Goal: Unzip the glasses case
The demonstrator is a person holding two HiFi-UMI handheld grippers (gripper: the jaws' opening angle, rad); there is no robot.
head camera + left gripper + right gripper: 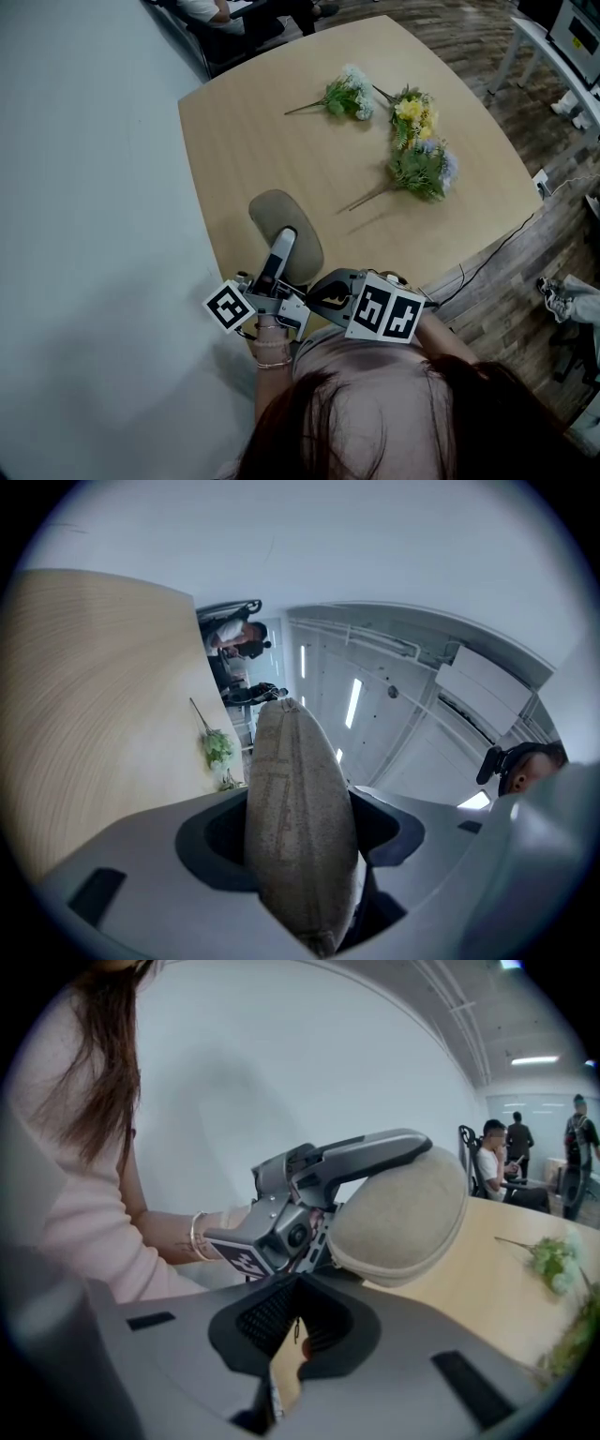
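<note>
Left claw (283, 246) is clamped on the glasses case (298, 780). Its jaws stand wide, one on each broad face, and the narrow seamed edge of the case runs straight along the left gripper view. We judge this grip is meant to steady the case and leave its rim free for the other tool. The case sits low and centre in the head view, over the near edge of the desk (281, 131). We cannot tell whether it rests on the wood or hangs just above it. Right claw (296, 1309) is just beside the near end of the case, in the lower middle of its own view, with the jaws drawn in to a slit. A small thin tab hangs in that slit. We take it for the zipper pull (296, 1331), though it is too small to be sure. The seam along the case's lower rim looks closed, so we judge the unzipping not yet begun. Two flower sprigs (349, 97) (420, 150) lie well apart from the work, toward the top of the head view.
</note>
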